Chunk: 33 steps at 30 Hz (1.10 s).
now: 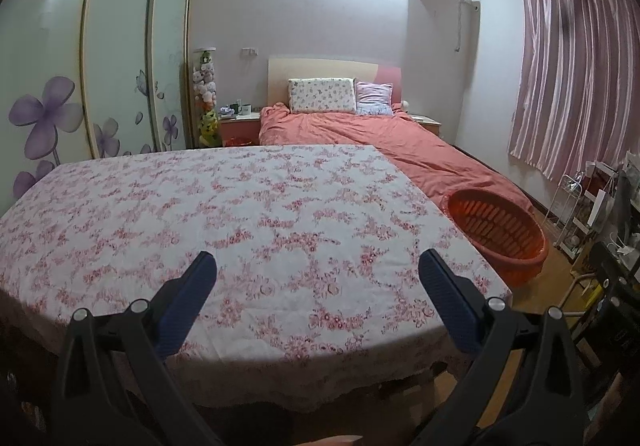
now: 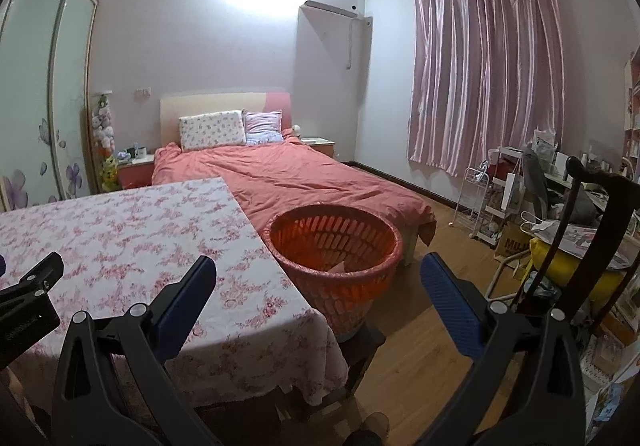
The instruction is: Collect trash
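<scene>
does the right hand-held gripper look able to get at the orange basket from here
Probably yes. The right hand-held gripper is open and empty, facing the orange basket, which stands beside the table with nothing visible between.

Basket [image 1: 498,234]: lower left wall hidden behind the table [image 1: 240,213] edge in the left wrist view. Pale scrap [image 2: 336,268] inside the basket, right wrist view: too small to identify. Shelf clutter [image 2: 560,181] at right: indistinct. Nightstand items [image 1: 240,110]: too small to tell.
</scene>
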Each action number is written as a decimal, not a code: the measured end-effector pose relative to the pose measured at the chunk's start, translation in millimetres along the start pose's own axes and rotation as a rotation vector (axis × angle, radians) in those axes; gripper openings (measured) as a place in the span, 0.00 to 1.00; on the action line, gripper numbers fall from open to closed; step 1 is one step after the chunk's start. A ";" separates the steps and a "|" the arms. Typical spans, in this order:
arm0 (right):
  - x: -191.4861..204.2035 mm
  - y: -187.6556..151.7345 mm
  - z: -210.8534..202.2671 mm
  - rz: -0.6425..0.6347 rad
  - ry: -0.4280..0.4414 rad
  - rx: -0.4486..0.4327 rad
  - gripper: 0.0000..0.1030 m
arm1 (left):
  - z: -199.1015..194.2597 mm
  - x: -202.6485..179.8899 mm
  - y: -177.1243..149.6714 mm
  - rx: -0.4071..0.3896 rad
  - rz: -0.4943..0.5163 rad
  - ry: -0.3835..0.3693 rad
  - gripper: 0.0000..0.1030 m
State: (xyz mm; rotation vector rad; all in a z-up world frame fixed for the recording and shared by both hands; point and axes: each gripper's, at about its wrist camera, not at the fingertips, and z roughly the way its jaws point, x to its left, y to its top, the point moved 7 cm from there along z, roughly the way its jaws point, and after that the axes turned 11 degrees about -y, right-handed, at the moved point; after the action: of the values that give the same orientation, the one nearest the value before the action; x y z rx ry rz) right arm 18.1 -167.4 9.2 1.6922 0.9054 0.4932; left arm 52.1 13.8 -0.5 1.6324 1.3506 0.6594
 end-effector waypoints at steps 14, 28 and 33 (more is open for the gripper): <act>-0.6 -21.2 22.9 -0.001 0.021 0.141 0.98 | 17.5 -2.5 -15.4 0.059 -0.029 -0.002 0.96; -4.6 -29.2 41.4 -0.054 -0.061 0.188 0.98 | 31.6 -9.2 -21.3 0.084 -0.005 0.023 0.96; -5.2 -30.7 45.5 -0.067 -0.084 0.194 0.98 | 35.9 -13.7 -23.7 0.090 0.009 0.024 0.96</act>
State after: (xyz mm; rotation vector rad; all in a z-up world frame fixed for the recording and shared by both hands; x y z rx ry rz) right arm 37.7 -196.5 -33.3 1.8364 0.9700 0.2944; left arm 67.1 -9.7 -36.0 1.7074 1.4090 0.6340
